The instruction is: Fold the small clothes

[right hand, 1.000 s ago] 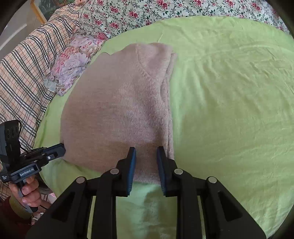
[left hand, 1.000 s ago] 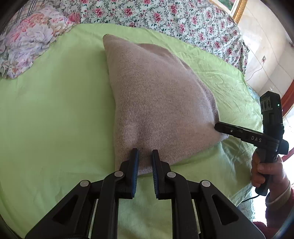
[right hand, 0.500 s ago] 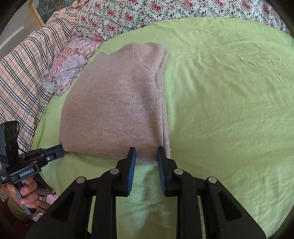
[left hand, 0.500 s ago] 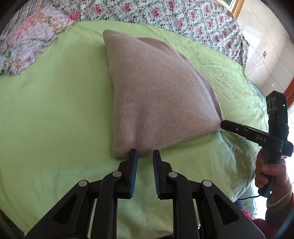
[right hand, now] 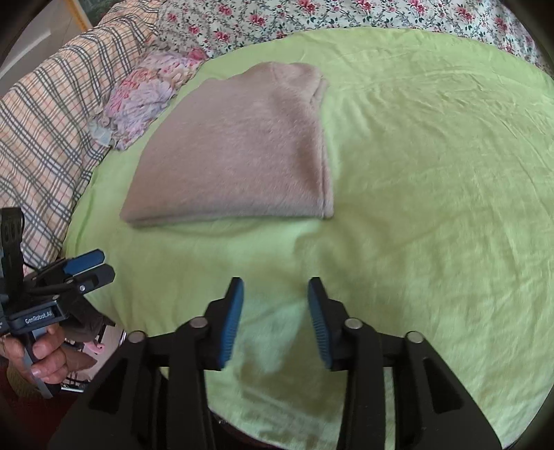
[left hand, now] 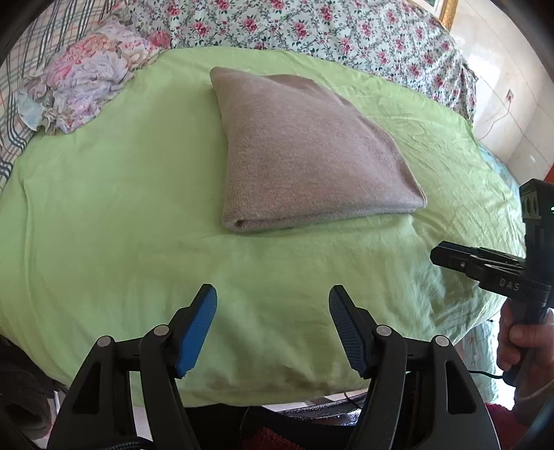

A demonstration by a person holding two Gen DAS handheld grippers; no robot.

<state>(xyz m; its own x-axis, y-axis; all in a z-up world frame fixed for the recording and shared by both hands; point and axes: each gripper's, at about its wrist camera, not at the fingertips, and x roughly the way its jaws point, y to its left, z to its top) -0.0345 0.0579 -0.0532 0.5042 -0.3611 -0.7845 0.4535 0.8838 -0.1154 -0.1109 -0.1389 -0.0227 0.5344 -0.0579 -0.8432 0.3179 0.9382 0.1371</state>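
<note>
A folded beige knit sweater (left hand: 304, 152) lies flat on the green bed sheet (left hand: 104, 194), its folded edge toward me; it also shows in the right wrist view (right hand: 239, 152). My left gripper (left hand: 273, 294) is open and empty, pulled back near the bed's front edge, well short of the sweater. My right gripper (right hand: 275, 287) is open and empty too, also back from the sweater's near edge. The right gripper (left hand: 484, 266) shows at the right of the left wrist view. The left gripper (right hand: 83, 266) shows at the lower left of the right wrist view.
A crumpled floral cloth (left hand: 83, 76) lies at the sheet's far left corner, also in the right wrist view (right hand: 145, 93). A plaid blanket (right hand: 45, 114) lies left of it. A rose-print cover (left hand: 311, 27) runs along the back.
Both grippers have let go of the sweater's near edge, opened wide and drawn back toward the bed's front edge. The sweater now lies flat and folded.
</note>
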